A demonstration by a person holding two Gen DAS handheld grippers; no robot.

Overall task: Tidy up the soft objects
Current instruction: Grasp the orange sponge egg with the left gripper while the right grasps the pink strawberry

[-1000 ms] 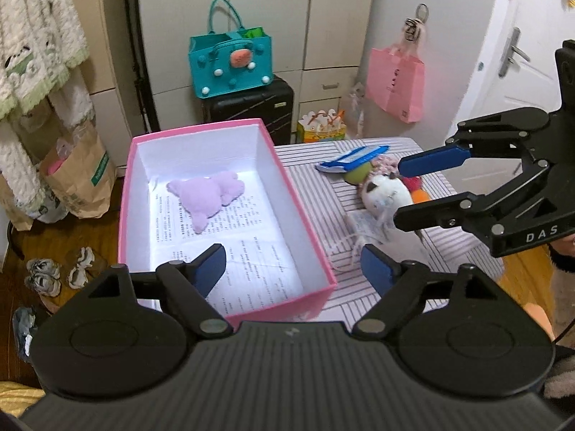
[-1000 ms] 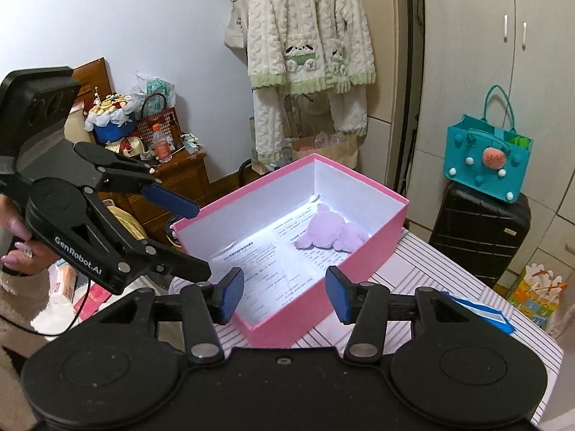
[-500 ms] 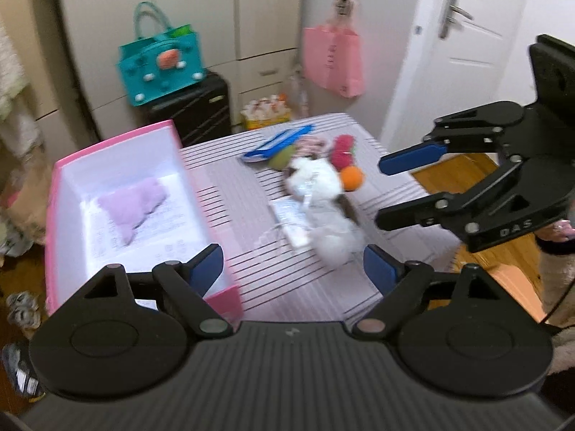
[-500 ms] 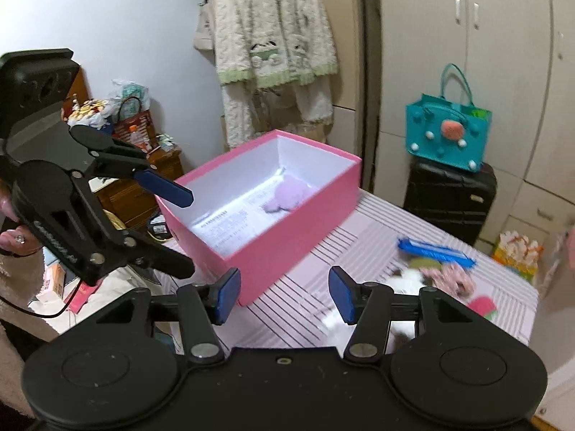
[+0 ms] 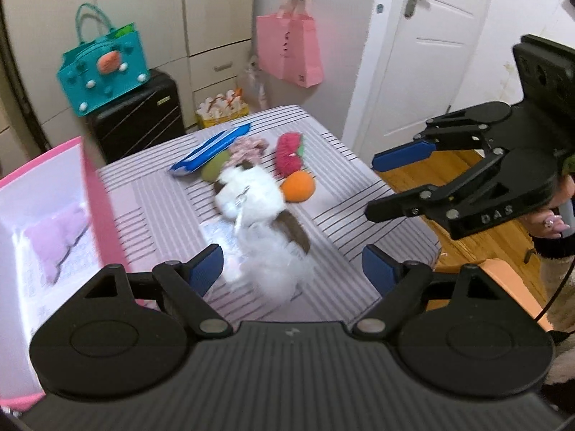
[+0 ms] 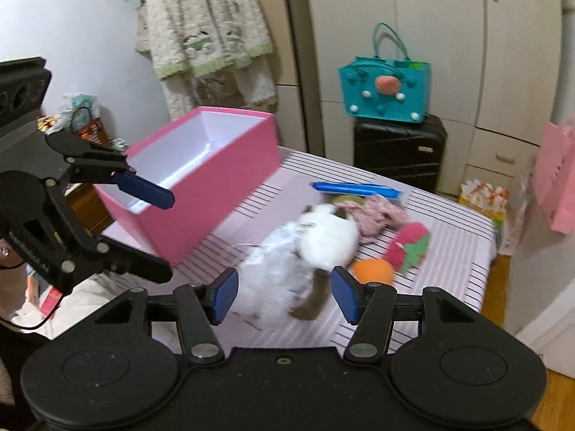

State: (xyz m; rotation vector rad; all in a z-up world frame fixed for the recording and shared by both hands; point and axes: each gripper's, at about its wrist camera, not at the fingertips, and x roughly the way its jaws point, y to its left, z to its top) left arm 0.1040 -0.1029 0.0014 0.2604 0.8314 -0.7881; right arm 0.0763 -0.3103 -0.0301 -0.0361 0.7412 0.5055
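Both grippers have swung away from the pink box (image 6: 201,176) and now point down at the heap of soft toys on the striped bench (image 5: 345,212); a second ago the box filled both views, and it now sits off to the left side of each. Left gripper (image 5: 293,269): its blue fingers (image 5: 205,269) stand wide apart with nothing pressed between them, and the white fluffy toy (image 5: 251,197) lies on the cloth in the gap beyond them (blurred, so its shape is hard to read). Right gripper (image 6: 284,294): its jaws have just been opening and stand moderately apart, holding nothing, with the same white toy (image 6: 323,237) seen between the fingertips but lying on the bench.

Around the white toy lie an orange ball (image 5: 298,186), touching or just beside it, a red plush strawberry (image 5: 289,151) with a green leaf, a pinkish knitted piece (image 5: 248,147), a green ball (image 5: 214,168) and a blue packet (image 5: 212,151) at the far side of the heap. A purple plush (image 5: 54,237) already rests inside the pink box, on printed paper lining its floor.

Behind the bench a teal bag (image 6: 384,89) stands on a black suitcase (image 6: 399,154), and a pink bag (image 5: 289,50) hangs by the white door (image 5: 431,43).
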